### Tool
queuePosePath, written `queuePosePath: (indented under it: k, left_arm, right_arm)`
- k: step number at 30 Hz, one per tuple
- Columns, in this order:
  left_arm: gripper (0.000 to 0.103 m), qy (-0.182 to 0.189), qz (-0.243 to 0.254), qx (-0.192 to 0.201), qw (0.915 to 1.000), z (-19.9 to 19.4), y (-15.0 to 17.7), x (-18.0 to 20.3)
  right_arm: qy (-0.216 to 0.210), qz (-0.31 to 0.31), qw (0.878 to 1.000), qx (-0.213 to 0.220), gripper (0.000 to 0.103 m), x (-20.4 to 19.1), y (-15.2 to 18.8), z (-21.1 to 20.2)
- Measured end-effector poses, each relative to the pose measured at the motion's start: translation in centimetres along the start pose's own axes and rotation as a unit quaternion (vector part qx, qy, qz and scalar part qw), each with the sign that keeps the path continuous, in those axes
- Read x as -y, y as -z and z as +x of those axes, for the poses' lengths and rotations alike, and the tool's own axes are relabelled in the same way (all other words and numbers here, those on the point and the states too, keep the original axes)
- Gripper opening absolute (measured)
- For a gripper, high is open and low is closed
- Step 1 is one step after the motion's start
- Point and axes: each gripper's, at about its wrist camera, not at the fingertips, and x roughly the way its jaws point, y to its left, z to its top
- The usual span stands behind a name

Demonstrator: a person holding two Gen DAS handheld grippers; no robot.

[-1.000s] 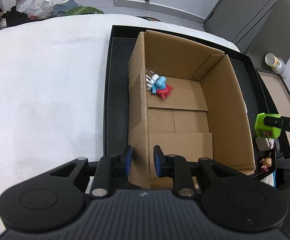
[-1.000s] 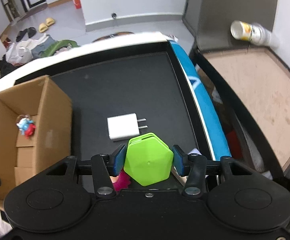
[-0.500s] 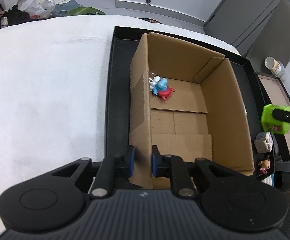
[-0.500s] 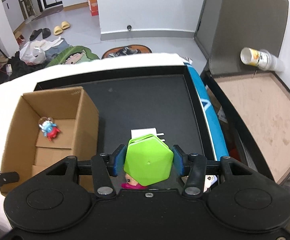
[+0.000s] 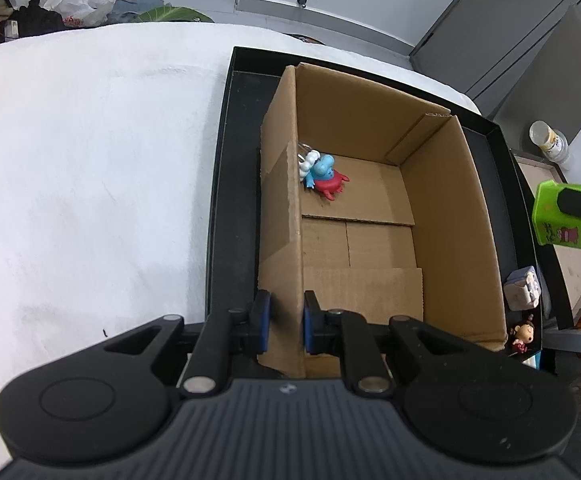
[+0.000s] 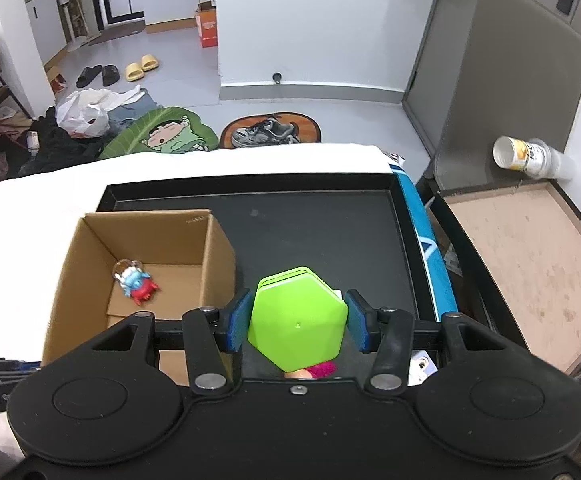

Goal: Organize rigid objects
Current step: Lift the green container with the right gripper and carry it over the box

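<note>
An open cardboard box (image 5: 450,216) (image 6: 70,264) stands on a black tray (image 5: 230,208) (image 6: 322,240). A blue and red toy figure (image 5: 324,178) (image 6: 136,284) lies inside it by the left wall. My left gripper (image 5: 284,322) is shut on the box's near left wall, one pad on each side. My right gripper (image 6: 296,320) is shut on a green hexagonal box (image 6: 298,324) (image 5: 562,220), held in the air over the tray to the right of the cardboard box.
A white and blue block (image 5: 524,290) and a small doll figure (image 5: 524,334) lie on the tray to the right of the box. A white cloth (image 5: 90,180) covers the table. A side table (image 6: 530,264) with a plastic cup (image 6: 530,156) stands at the right.
My right gripper has risen with the green box, away from the white charger on the tray. My left gripper has closed on the box wall and stayed in place.
</note>
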Motion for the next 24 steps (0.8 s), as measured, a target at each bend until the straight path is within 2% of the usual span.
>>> queuePosePath:
  k: [8, 24]
  left_arm:
    - [0.016, 0.010, -0.002, 0.001, 0.9999, 0.0, 0.2, 0.0]
    - [0.017, 0.025, -0.003, -0.005, 0.9997, 0.0, 0.3, -0.3]
  right_arm:
    - [-0.001, -0.015, 1.000, 0.000, 0.049, -1.9, -0.6, -0.1]
    - [-0.034, -0.046, 0.998, -0.009, 0.049, -6.5, -1.4, 1.4]
